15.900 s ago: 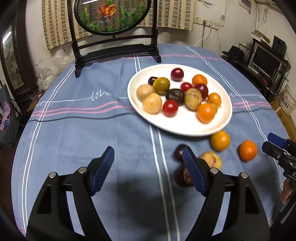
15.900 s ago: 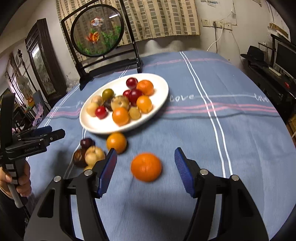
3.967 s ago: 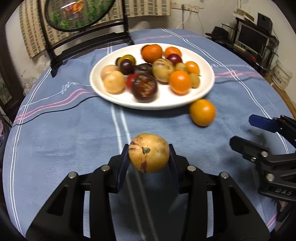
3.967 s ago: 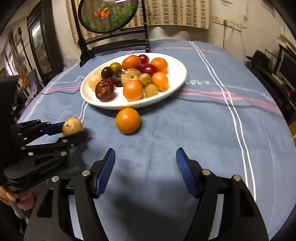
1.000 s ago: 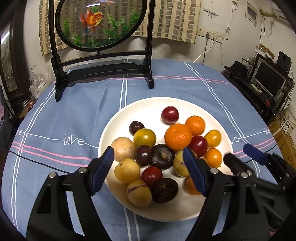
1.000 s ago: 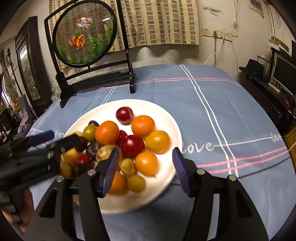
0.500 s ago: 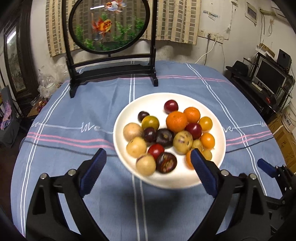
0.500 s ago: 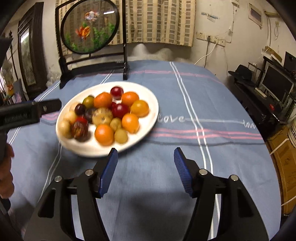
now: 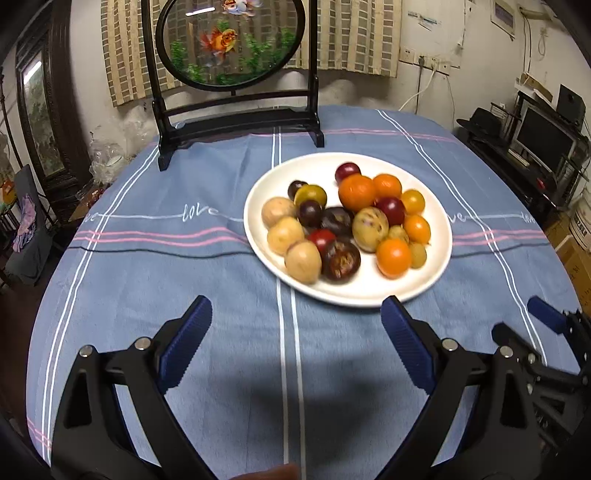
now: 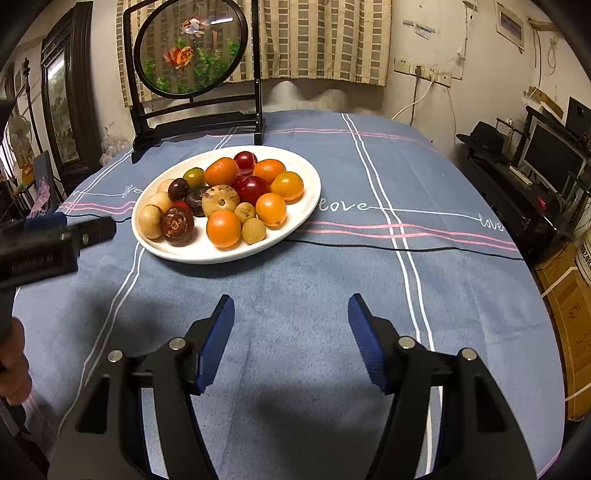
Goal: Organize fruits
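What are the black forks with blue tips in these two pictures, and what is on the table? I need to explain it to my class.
Each picture comes from a camera fixed on a hand-held gripper, looking along its two blue-padded fingers. A person carries one in each hand. The left hand-held gripper and the right hand-held gripper are both open and hold nothing. On the blue tablecloth stands a white plate piled with fruits, and behind it a goldfish screen.

Dim room — striped curtain [image 9: 354, 33], plaster wall [image 9: 469, 85].
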Tool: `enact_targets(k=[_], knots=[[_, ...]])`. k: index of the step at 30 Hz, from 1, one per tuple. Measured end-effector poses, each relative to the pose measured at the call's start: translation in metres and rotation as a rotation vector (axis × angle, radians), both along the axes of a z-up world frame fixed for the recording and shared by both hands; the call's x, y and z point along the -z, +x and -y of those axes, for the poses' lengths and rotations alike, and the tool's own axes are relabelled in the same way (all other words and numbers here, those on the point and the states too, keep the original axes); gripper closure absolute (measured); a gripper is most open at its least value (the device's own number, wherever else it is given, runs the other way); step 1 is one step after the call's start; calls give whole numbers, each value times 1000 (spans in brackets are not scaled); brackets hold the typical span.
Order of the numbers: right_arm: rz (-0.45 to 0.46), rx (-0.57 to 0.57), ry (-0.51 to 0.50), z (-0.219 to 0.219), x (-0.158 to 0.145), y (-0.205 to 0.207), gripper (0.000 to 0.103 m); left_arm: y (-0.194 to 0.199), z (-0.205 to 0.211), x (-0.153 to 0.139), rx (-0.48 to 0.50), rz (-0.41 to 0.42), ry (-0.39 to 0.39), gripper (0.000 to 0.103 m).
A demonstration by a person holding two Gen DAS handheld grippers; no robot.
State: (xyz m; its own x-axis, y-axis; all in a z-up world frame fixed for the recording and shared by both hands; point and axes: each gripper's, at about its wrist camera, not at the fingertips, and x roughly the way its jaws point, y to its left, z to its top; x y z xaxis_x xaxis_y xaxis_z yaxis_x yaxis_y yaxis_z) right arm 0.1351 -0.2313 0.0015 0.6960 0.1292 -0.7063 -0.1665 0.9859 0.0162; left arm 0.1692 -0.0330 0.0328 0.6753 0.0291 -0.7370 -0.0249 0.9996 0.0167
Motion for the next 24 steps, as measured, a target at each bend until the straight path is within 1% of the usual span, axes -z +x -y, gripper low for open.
enact_targets(k=[5, 7, 10, 15, 19, 24], knots=[[-13, 10, 13, 2, 6, -2, 39, -10, 0, 13, 11, -23, -3, 6], [-17, 9, 14, 1, 8, -3, 39, -13, -1, 16, 10, -22, -12, 3], [-16, 6, 18, 0, 7, -4, 39, -18, -3, 17, 0, 0, -12, 3], [-7, 2, 23, -1, 4, -4, 39, -21, -1, 13, 8, 5, -16, 2], [-9, 3, 20, 1, 6, -2, 39, -18, -5, 18, -40, -18, -7, 2], [-19, 16, 12, 6, 11, 2, 39, -14, -14, 31, -66, -43, 18, 2]])
